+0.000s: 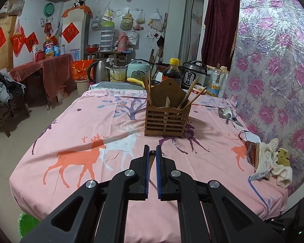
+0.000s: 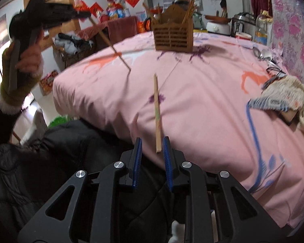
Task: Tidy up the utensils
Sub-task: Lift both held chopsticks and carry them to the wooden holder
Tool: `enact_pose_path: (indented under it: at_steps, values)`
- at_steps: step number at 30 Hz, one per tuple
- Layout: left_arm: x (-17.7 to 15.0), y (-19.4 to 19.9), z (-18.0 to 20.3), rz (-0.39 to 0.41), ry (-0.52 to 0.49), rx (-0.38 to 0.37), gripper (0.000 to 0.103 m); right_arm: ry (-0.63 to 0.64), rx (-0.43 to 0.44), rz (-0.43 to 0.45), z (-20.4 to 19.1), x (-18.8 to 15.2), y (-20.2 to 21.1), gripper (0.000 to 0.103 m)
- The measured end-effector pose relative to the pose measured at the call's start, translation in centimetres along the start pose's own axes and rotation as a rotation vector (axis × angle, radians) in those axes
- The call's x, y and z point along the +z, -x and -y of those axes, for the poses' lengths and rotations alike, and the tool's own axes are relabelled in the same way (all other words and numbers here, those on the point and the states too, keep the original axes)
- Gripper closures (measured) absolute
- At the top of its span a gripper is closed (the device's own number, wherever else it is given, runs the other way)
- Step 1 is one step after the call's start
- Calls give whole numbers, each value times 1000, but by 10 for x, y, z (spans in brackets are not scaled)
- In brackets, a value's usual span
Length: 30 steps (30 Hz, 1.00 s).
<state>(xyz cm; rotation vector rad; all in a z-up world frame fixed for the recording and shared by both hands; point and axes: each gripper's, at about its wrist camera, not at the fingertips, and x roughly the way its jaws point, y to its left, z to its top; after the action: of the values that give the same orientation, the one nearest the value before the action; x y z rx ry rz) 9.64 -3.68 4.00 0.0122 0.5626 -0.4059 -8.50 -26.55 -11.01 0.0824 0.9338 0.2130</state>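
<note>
Left claw [image 1: 152, 151] is clamped shut on a chopstick [image 2: 109, 42]; in the right wrist view that stick slants down from the left claw [image 2: 79, 14], tip hovering above the pink cloth and apart from it, the person's hand [image 2: 28, 58] on the handle. Right claw [image 2: 152, 143] has its jaws parted, with a second chopstick [image 2: 157, 111] running forward between them; that stick sits close to the right-side pad but a gap shows on the other side, so no firm grip. It cannot be told whether the stick is lying on the cloth at the near edge of the bench [image 2: 192, 105] or mid-drop. Judged step: collecting loose chopsticks to load into the holder. Next move likely needs the right claw to close on the second chopstick, and the left to carry its stick to the far middle of the bench and tip it upright over a slot. Wooden utensil holder [image 1: 167, 119] stands at the far middle of the bench, slatted, with a divider; several chopsticks [image 1: 189, 97] lean in both the left and right compartments. Loose spoons [image 1: 228, 114] lie near the bench's far right edge by the wall, not yet sorted. Knitted cloth pile [image 1: 271, 162] sits at the right edge.
</note>
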Motion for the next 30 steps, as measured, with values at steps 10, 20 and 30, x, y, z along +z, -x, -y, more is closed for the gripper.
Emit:
enact_pose_path:
  at_steps: [10,20,30]
  values:
    - [-3,1,-3,0,8,6,97,-24,-41,56,4,4,1,97]
    - [10,-7,-5,-17,10,-5,97,-62,-60,290,20,81,39,97]
    - [49,-30,0,-19,-5,-25,97,-39,-28,375,21,168,36,97]
